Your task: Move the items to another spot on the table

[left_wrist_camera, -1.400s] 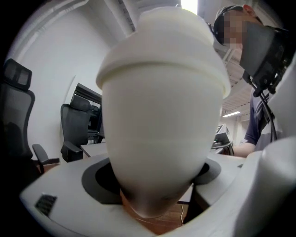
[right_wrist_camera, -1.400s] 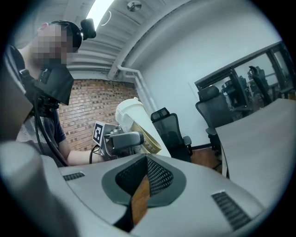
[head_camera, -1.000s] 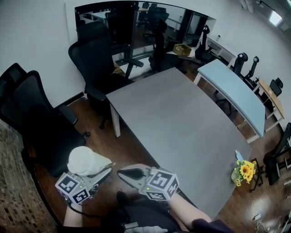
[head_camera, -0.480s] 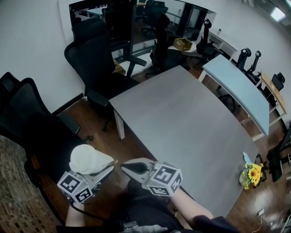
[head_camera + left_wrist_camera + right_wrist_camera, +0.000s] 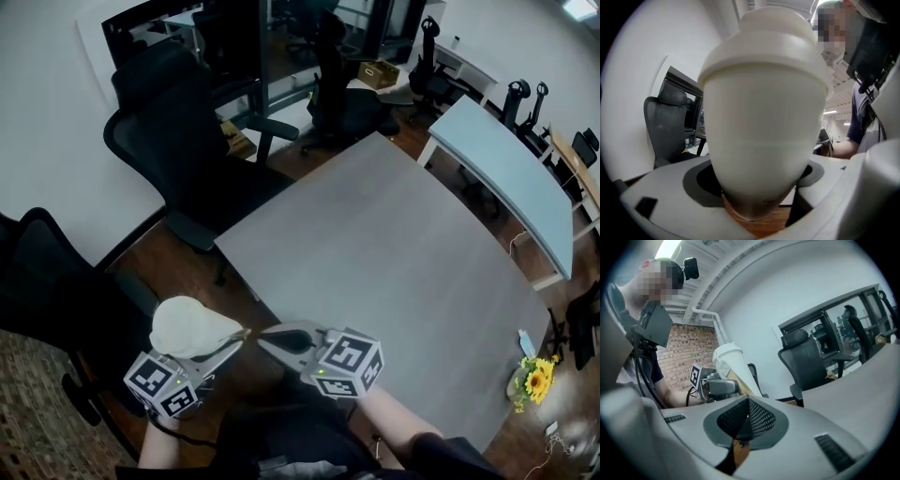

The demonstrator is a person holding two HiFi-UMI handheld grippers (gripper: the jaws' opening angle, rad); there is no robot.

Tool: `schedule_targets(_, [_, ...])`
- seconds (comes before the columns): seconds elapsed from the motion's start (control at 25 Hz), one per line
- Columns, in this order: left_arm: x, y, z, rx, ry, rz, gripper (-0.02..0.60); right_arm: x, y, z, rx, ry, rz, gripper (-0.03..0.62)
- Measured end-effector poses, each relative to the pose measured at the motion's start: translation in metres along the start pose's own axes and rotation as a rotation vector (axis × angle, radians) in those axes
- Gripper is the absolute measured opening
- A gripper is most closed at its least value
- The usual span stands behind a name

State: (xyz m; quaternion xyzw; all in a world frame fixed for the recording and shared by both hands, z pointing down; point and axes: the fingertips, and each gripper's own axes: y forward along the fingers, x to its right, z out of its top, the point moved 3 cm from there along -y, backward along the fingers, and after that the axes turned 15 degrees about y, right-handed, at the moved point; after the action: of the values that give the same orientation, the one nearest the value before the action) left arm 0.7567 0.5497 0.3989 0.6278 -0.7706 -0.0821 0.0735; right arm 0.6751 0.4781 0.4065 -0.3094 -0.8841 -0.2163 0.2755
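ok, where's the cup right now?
Head view, lower left: the white cup is clamped in the left gripper, off the near edge of the grey table, with the shut right gripper just to its right.

Cream-white lidded paper cup [image 5: 187, 326]. Matte grey rectangular tabletop [image 5: 394, 244]. Black mesh office chair [image 5: 178, 141] at eleven o'clock. Yellow sunflower bunch [image 5: 537, 382] at four o'clock. Left gripper [image 5: 230, 337] and right gripper [image 5: 267, 337] pale grey, their cubes patterned with black-and-white squares.
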Motion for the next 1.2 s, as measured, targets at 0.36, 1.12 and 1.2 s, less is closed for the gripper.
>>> schedule_targets(0.36, [-0.024, 0.061, 0.021, -0.003, 0.054, -0.145, 0.423, 0.035, -0.015, 0.037, 0.077, 0.026, -0.087, 0.008])
schedule_targets(1.12, [-0.142, 0.171, 0.012, 0.02, 0.189, -0.479, 0.423, 0.095, 0.035, 0.09, 0.219, 0.101, -0.432, 0.008])
schedule_targets(1.2, [-0.139, 0.187, 0.006, 0.012, 0.201, -0.499, 0.423, 0.096, 0.023, 0.087, 0.242, 0.108, -0.471, 0.008])
